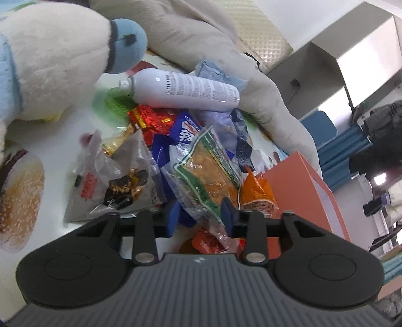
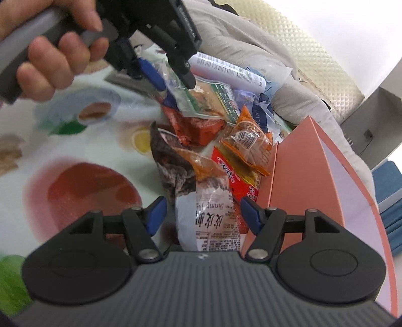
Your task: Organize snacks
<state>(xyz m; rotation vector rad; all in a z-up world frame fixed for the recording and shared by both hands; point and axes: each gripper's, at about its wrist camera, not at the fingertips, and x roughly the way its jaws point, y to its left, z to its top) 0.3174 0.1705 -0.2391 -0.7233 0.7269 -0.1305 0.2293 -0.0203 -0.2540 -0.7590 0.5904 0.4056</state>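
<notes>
Gripping the clear green-bordered packet of orange snacks (image 1: pixel 211 173) by its near end, the left gripper (image 1: pixel 199 216) has its fingers closed narrow on the crinkly film — a thin hold that could slip and drop it back onto the snack pile. The right gripper (image 2: pixel 201 216) hangs wide open over the white shrimp-snack bag (image 2: pixel 213 216), just left of the salmon-pink cardboard box (image 2: pixel 301 181) on the table.

White wall (image 1: pixel 289 15); steel cabinet (image 1: pixel 346 55); blue chair (image 1: pixel 319 125); food-print tablecloth (image 2: pixel 83 191).
</notes>
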